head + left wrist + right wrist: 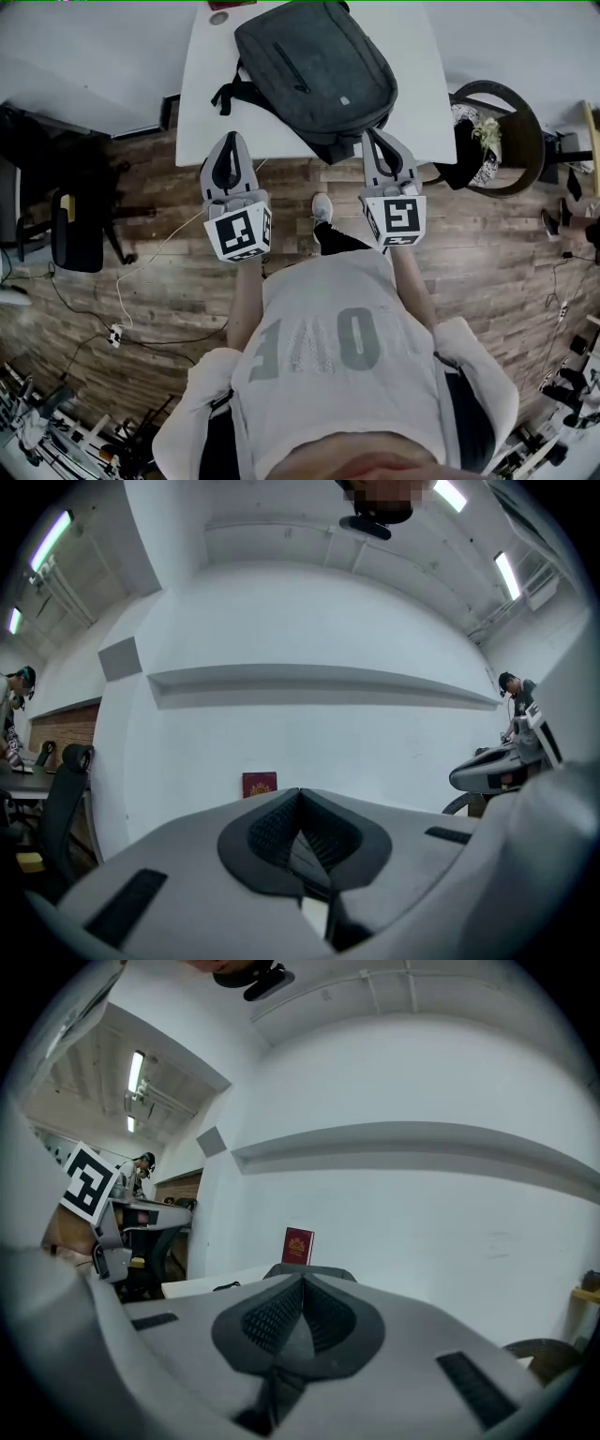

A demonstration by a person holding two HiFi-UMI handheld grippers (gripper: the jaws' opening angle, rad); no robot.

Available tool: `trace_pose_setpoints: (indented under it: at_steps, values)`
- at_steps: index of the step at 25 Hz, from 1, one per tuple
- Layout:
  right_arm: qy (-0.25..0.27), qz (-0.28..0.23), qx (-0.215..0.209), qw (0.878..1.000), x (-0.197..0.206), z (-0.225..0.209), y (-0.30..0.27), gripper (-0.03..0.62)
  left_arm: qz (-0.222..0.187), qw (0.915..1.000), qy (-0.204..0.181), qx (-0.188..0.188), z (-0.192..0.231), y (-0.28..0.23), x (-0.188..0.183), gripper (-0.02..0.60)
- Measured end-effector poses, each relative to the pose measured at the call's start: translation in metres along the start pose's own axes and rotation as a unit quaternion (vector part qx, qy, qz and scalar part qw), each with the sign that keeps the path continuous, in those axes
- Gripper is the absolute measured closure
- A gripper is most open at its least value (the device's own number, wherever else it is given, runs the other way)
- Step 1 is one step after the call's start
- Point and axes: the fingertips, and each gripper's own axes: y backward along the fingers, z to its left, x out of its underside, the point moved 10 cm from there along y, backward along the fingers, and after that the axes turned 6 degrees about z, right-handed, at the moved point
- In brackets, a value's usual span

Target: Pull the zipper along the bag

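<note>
Left hand-held gripper (pixel 302 803) jaws together, red booklet (pixel 260 785), white wall (pixel 309 667)

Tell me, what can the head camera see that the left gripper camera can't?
Only the head view shows the backpack lying on the white table, and the wooden floor. Only the left gripper view shows the ceiling lights and a long ledge on the wall. Both show the left gripper, jaws shut and empty, and the right gripper beside it.
</note>
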Motion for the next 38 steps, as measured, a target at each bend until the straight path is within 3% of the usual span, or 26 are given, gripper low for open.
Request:
trace_pose_setpoints:
  at_steps: [4, 10, 17, 29, 35, 36, 37, 38]
  values:
    - [-0.006, 0.006, -0.024, 1.000, 0.000, -0.030, -0.049, 0.566, 0.014, 0.9997, -0.004, -0.017, -0.005, -0.050, -0.003, 0.555]
    - [-0.025, 0.007, -0.047, 0.999, 0.001, -0.054, -0.088, 0.566, 0.035, 0.9991, -0.008, -0.025, -0.014, -0.083, -0.010, 0.555]
    - [-0.042, 0.015, -0.048, 0.998, 0.009, -0.059, -0.103, 0.566, 0.040, 0.9988, -0.028, -0.005, -0.018, -0.114, -0.012, 0.555]
    - [-0.031, 0.014, -0.027, 0.999, -0.005, -0.073, -0.124, 0.566, 0.025, 0.9992, -0.028, 0.016, -0.006, -0.153, -0.016, 0.555]
    - [-0.051, 0.007, -0.035, 0.998, -0.002, -0.073, -0.129, 0.563, 0.018, 0.9989, -0.018, 0.038, 0.003, -0.157, -0.010, 0.552]
    - [-0.055, 0.009, -0.036, 0.998, -0.001, -0.074, -0.130, 0.557, 0.019, 0.9987, -0.018, 0.043, 0.004, -0.158, -0.008, 0.551]
    - [-0.060, 0.013, -0.038, 0.997, 0.000, -0.074, -0.132, 0.481, 0.021, 0.9985, -0.020, 0.047, 0.005, -0.159, -0.007, 0.521]
    - [-0.064, 0.019, -0.038, 0.997, 0.001, -0.075, -0.135, 0.354, 0.023, 0.9983, -0.020, 0.050, 0.006, -0.161, -0.005, 0.440]
